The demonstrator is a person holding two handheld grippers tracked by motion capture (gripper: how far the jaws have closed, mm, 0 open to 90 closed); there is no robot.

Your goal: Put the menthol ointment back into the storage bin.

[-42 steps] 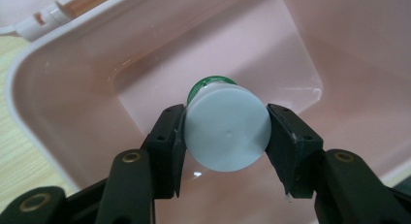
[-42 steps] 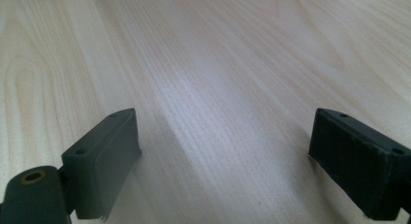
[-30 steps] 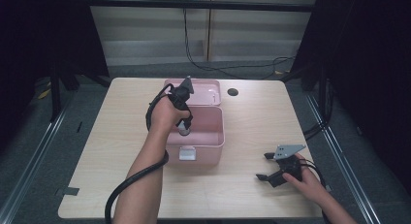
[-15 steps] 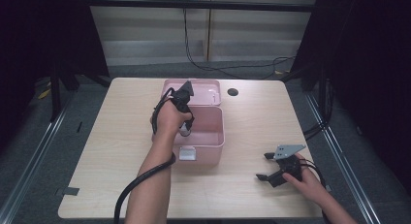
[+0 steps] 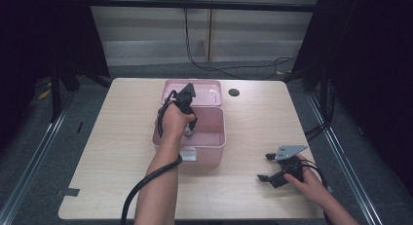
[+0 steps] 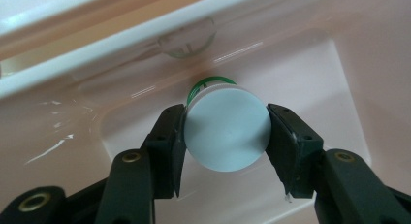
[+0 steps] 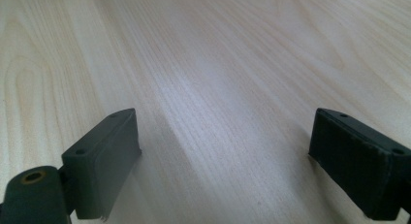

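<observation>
Left tool in the high view: held in the person's left hand, pointing down into the pink box at desk centre. Tips are inside the box, so the grip can't be read from this angle. Box lid is open, lying flat on the far side. Small white label on the box's near wall. Black cable trails from the left tool along the forearm to the near edge.

Right tool, same view: resting on the light wood desk near the near-right corner, under the person's right hand, grey three-cornered plate on top, jaws spread and empty. Well apart from the box. Dark round hole in the desk, far side, right of the lid.

Left tool view: left tool clenched on a small round container with a pale blue-white lid, one jaw on each side. Green band shows behind the lid. Container sits low inside the box, pink floor and walls all around, white rim across the top.

Right tool view: right tool released, jaws wide apart, nothing between them, bare wood grain underneath.
</observation>
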